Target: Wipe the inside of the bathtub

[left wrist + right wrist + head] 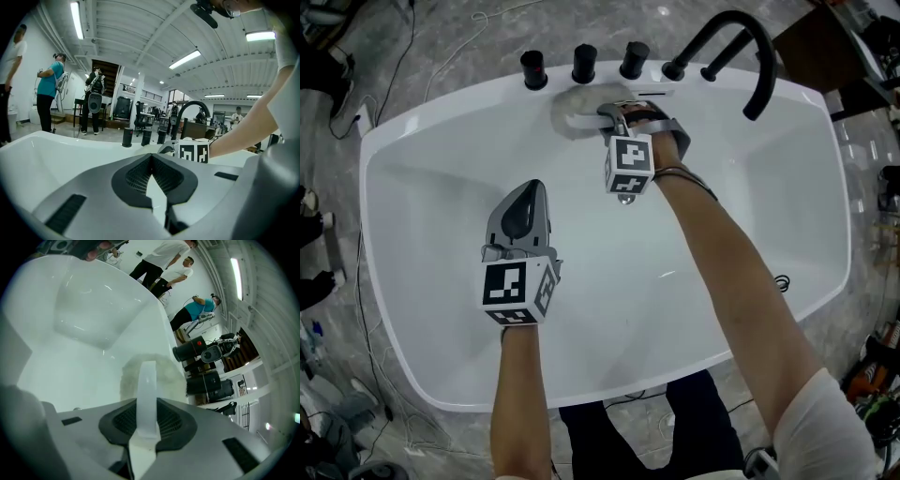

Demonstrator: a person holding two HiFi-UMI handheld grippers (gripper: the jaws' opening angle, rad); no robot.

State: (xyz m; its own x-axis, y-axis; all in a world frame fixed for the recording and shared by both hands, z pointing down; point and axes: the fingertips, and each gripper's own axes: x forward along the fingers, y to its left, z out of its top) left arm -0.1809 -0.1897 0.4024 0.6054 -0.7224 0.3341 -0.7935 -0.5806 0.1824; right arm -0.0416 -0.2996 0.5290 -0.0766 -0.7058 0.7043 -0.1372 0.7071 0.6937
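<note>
1. Large white oval glossy bathtub (412, 131). Fills most of the head view; the person stands at its near rim with both forearms reaching over the basin.
2. Black curved metal faucet (757, 56). Mounted on the far rim, to the right, arching over the basin.
3. Left gripper (529, 191). Hangs above the tub floor, left of centre, touching nothing. Its jaws meet at the tips with nothing between them.
4. Right gripper (621, 112). Reached to the far inner wall, just below the rim. Its jaws are clamped on item 7.
5. Pale grey round fluffy wiping pad (575, 108). Lies flat against the far inner wall, directly ahead of the right gripper.
6. Three black cylindrical knobs (584, 64). In a row on the far rim, left of the faucet, just beyond the pad.
7. Translucent white plastic loop handle (147, 380). Arches over the back of the pad and runs between the right gripper's jaws.
</note>
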